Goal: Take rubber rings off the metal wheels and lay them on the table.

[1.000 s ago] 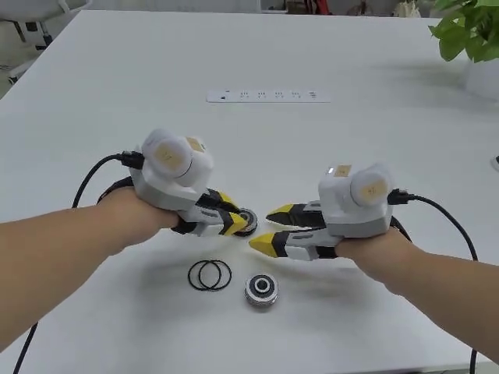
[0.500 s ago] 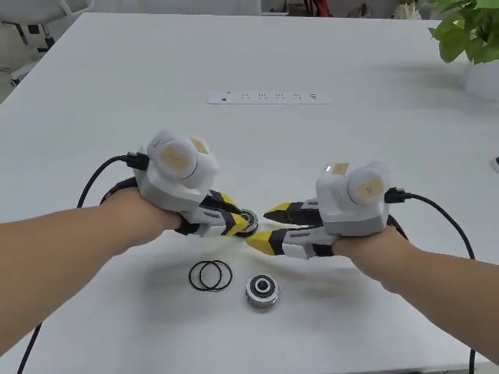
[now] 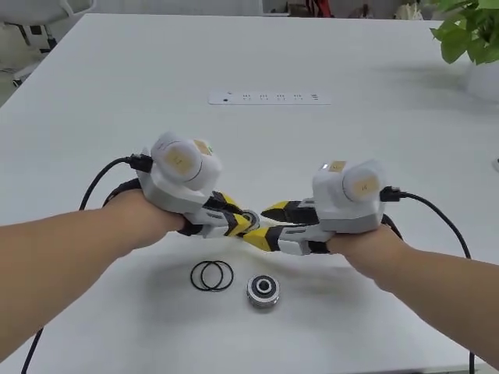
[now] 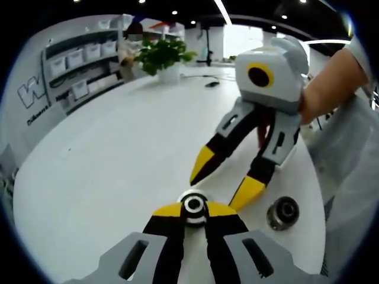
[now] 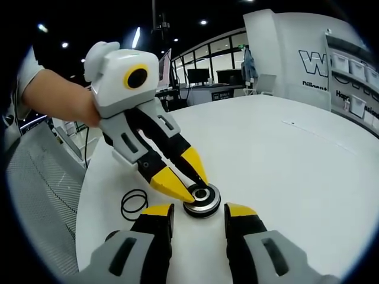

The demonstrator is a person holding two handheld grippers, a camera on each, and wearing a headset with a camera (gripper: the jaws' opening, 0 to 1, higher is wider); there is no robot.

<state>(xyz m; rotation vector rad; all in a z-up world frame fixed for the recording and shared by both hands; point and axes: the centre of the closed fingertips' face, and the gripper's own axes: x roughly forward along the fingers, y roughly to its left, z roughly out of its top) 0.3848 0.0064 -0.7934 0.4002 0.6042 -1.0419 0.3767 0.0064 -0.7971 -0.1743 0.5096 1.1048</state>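
The metal wheel (image 5: 202,200), its dark rubber ring (image 5: 204,213) apparently on, is clamped in the left gripper (image 3: 240,222) low over the table (image 3: 312,47). The right gripper (image 3: 259,224), jaws spread, faces it from three o'clock. Two freed rings (image 3: 211,275) lie at seven o'clock and a second wheel (image 3: 263,288) at six. Ring removal looks to be the step in hand; next, the right jaws must pinch that ring's edge.

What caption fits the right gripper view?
Left claw grips a metal wheel; right claw stands open, facing it.
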